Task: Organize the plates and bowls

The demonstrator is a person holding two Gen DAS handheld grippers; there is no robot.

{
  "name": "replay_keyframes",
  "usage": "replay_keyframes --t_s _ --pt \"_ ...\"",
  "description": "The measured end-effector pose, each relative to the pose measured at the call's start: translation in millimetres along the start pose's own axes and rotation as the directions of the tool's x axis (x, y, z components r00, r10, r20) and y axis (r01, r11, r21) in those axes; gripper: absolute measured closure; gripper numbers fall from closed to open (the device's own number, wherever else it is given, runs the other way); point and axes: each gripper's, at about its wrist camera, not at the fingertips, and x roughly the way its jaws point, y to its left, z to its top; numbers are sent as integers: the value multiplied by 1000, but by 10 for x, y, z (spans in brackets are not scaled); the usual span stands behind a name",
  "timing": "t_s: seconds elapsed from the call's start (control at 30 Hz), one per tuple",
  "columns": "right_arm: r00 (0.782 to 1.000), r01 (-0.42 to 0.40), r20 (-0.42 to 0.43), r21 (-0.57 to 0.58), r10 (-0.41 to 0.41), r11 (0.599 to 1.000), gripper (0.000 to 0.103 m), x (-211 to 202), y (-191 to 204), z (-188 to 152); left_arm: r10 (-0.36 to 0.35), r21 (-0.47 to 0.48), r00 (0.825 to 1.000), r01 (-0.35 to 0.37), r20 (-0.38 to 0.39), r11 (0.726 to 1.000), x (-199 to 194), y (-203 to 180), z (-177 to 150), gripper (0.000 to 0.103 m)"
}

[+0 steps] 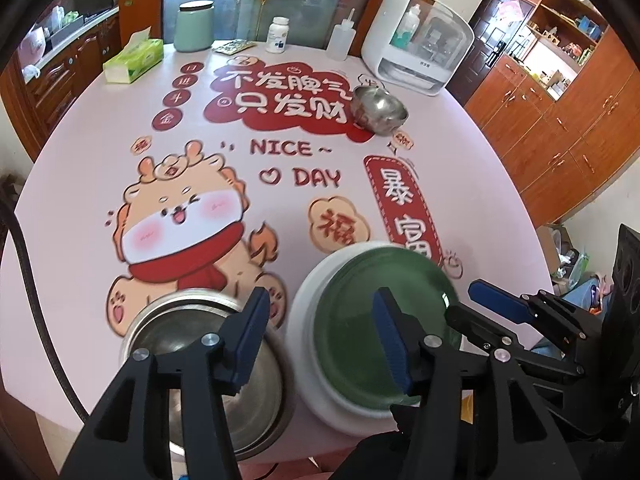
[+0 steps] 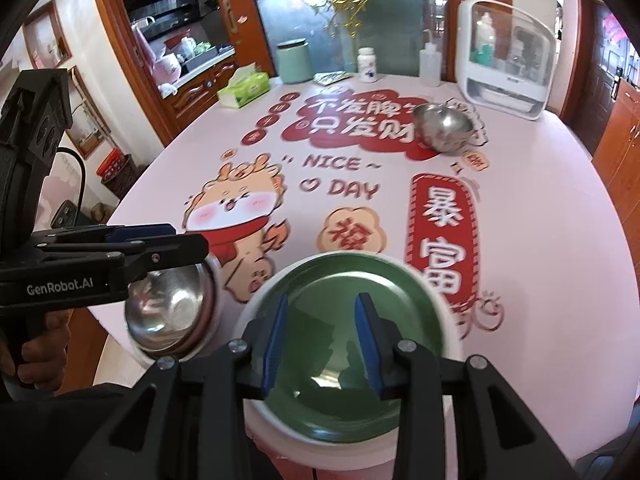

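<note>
A green plate [image 1: 352, 312] [image 2: 352, 304] lies on a white plate [image 1: 304, 344] [image 2: 256, 416] at the table's near edge. A steel bowl [image 1: 200, 344] [image 2: 172, 312] sits just left of them. A second steel bowl [image 1: 378, 109] [image 2: 442, 127] stands far back, right of centre. My left gripper [image 1: 320, 340] is open and empty, its fingers above the near bowl and the green plate. My right gripper [image 2: 322, 340] is open and empty, hovering over the green plate; it also shows in the left wrist view [image 1: 472, 300].
At the back of the pink printed table [image 1: 200, 132] stand a green tissue box [image 1: 134, 60], a mint canister [image 1: 194, 26], a pill bottle [image 1: 278, 36], a squeeze bottle [image 1: 342, 40] and a white appliance [image 1: 416, 40]. Wooden cabinets [image 1: 560, 120] stand to the right.
</note>
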Motion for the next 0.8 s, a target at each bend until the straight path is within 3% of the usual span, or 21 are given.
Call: replay_keyframes --t_s 0.1,0.43,0.8 --pt "1000 9 15 0 -9 1000 57 -20 -159 49 2 -3 1000 -2 5 1000 64 -119 88 50" --pt "998 17 63 -11 -17 1000 44 8 -652 252 70 -43 997 -69 28 997 318 -420 432 47" --pt "992 -9 125 120 -6 993 41 156 -1334 713 149 -56 988 -147 39 988 551 -612 926 43"
